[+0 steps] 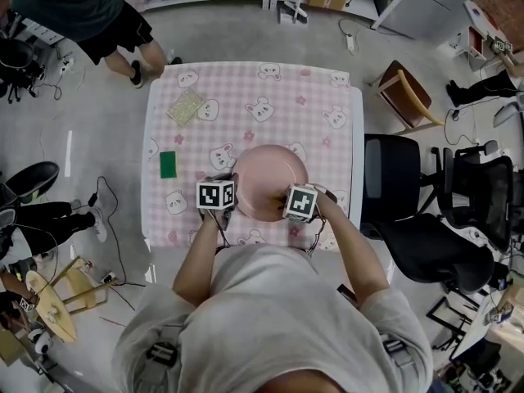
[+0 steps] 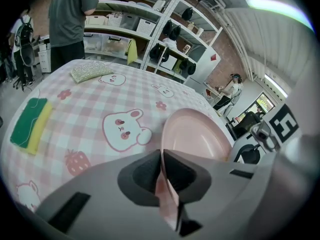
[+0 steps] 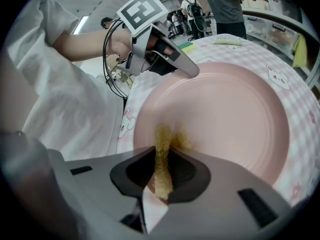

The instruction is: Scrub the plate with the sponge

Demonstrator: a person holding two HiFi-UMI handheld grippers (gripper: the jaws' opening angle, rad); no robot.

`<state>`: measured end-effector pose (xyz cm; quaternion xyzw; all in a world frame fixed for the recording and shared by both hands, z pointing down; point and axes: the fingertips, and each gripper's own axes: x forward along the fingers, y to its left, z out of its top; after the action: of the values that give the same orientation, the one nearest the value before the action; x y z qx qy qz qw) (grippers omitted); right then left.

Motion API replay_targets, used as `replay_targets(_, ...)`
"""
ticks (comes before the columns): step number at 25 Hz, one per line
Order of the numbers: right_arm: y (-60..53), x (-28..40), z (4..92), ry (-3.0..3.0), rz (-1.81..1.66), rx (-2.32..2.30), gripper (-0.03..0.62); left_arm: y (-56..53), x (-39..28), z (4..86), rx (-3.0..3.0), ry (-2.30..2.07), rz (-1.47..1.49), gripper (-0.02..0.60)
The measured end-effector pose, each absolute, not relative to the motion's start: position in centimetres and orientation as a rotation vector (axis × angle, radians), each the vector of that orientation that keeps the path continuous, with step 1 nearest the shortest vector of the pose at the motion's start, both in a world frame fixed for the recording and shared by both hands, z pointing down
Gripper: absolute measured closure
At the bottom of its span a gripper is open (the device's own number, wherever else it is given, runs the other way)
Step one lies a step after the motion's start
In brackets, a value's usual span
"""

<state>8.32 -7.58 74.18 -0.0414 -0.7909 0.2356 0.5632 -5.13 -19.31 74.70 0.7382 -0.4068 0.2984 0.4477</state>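
Sponge (image 3: 173, 140) in right gripper (image 3: 161, 156) on pink plate (image 3: 225, 114)

Your pink plate (image 1: 270, 178) lies by the table's (image 1: 327, 97) near edge, yellow sponge (image 3: 163, 154) pressed onto its inner face

Bright, even indoor light.
My gripper views bulge fisheye, corners black; a long white ceiling light (image 2: 280, 6) glares at one o'clock in my left one.
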Motion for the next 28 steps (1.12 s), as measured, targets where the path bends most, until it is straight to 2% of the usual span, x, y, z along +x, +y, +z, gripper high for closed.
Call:
replay_targets(13,-12.7,11.4,74.0,-1.841,0.57,0.099,0.526,-19.3,-4.9,74.5,1.827,-1.002,0.742,0.552)
replay_targets(22,-20.1,10.5,72.5,-2.022,0.601,0.546,0.529,-20.0,-5.2,73.6,1.853,-1.104,0.809,0.543)
replay_targets(26,-21.2,9.6,68.5,-2.206,0.62,0.665,0.53,-21.1,-6.6,70.3,1.862,-1.25,0.741,0.489)
replay_targets(28,-21.5,9.5,66.3,-2.317,0.655,0.727,0.53,-21.6,-6.7,68.2,1.881,-1.302,0.686,0.488)
